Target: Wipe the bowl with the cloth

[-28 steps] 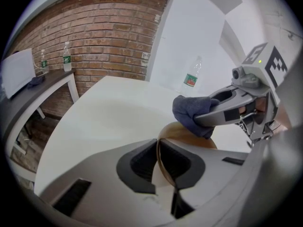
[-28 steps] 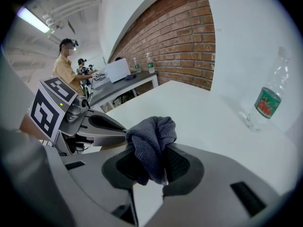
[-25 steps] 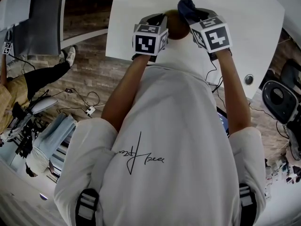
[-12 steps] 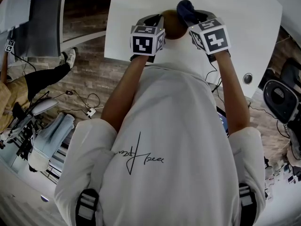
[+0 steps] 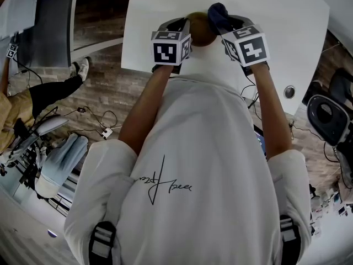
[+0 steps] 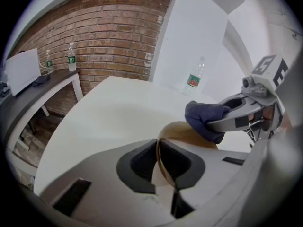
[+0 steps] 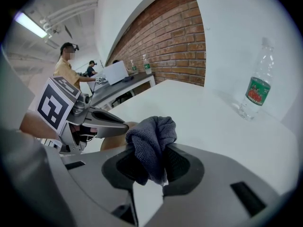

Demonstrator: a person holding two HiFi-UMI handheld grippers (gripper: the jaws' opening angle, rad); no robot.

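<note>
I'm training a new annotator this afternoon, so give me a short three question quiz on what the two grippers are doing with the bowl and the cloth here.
1. Pick one: the right gripper is shut on A a sponge, B a dark blue-grey cloth, C a brush.
2. True or false: the left gripper is open and clear of the tan bowl.
3. Fill the gap: beyond the bowl, on the white table, stands a clear plastic ____.

Key
1. B.
2. False: its jaws are clamped on the bowl's rim.
3. water bottle.
</note>
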